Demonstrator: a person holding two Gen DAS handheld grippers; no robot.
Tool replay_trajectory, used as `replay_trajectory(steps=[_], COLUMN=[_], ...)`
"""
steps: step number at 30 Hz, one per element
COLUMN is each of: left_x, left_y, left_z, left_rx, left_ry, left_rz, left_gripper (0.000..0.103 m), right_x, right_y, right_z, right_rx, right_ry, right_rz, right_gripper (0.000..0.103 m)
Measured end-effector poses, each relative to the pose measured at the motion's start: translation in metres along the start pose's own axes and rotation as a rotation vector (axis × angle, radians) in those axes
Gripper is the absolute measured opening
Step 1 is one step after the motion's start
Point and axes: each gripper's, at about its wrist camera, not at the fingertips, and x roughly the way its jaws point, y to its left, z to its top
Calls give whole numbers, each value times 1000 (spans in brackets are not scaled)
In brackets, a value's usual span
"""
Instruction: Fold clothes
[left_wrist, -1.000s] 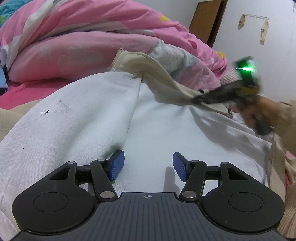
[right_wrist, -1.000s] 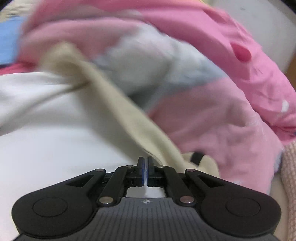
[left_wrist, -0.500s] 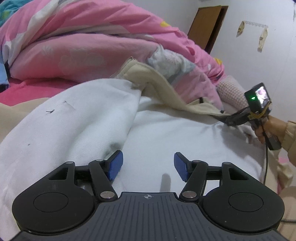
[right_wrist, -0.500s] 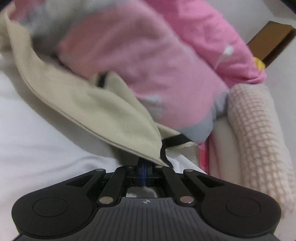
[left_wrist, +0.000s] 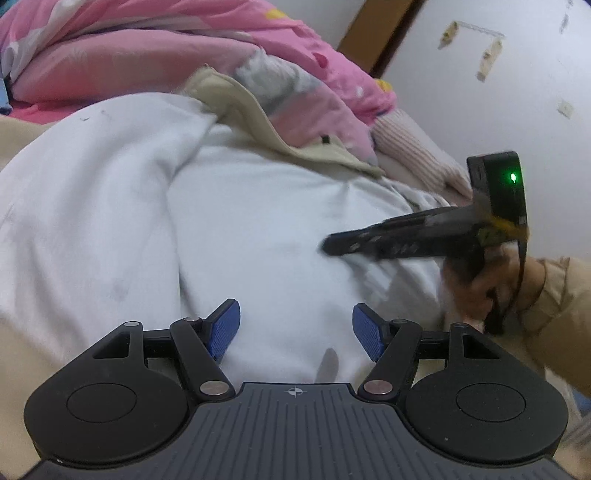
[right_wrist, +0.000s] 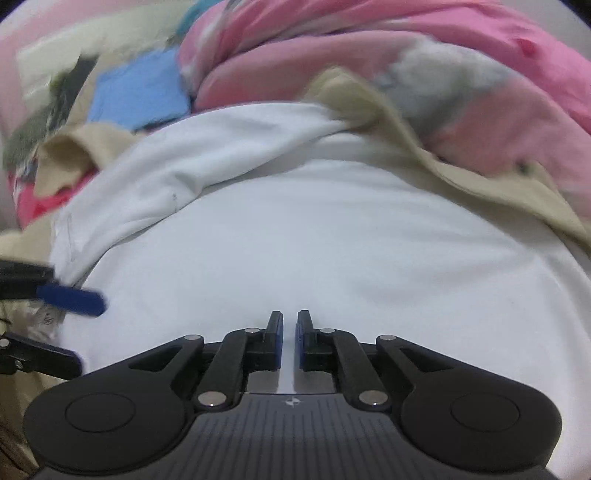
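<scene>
A white garment (left_wrist: 258, 221) lies spread over the bed and fills the middle of both views (right_wrist: 332, 240). A beige flap of the garment (left_wrist: 258, 122) lies along its far edge, against the quilt (right_wrist: 461, 170). My left gripper (left_wrist: 295, 328) stands open just above the white cloth with nothing between its blue pads. My right gripper (right_wrist: 290, 332) is low over the white cloth, its fingers parted by a narrow gap and holding nothing. In the left wrist view the right gripper (left_wrist: 332, 247) comes in from the right, held by a hand (left_wrist: 487, 280).
A pink quilt (left_wrist: 147, 55) is piled behind the garment (right_wrist: 406, 44). A blue cloth (right_wrist: 140, 88) and other clothes lie at the far left. A pink knitted item (left_wrist: 417, 151) sits at the right by a white wall. A brown door (left_wrist: 376, 33) stands beyond.
My right gripper has let go of the beige flap, parted its fingers slightly and swung back over the white cloth. The flap now lies flat. My left gripper stays open.
</scene>
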Motion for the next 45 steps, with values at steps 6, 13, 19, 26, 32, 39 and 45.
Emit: replay_trajectory(steps=[6, 13, 19, 26, 32, 39, 45], left_x=[-44, -100, -117, -111, -106, -105, -103], left_y=[2, 18, 47, 86, 89, 64, 37], left_z=[-24, -25, -23, -19, -20, -13, 0], left_rx=[-24, -96, -214, -339, -343, -269, -201], left_ry=[-16, -106, -173, -232, -242, -276, -314], left_rz=[11, 131, 383, 633, 724, 745, 714], left_gripper=[67, 68, 68, 67, 35, 20, 17], right_x=[-49, -71, -43, 10, 35, 40, 39], right_y=[-12, 8, 41, 68, 55, 28, 21], right_z=[-40, -37, -4, 31, 23, 8, 3], right_rx=[102, 184, 234, 234, 309, 432, 480], right_ry=[46, -68, -158, -122, -79, -105, -114], right_rz=[-147, -79, 208, 307, 305, 370, 397], right_gripper=[6, 24, 29, 31, 31, 31, 31])
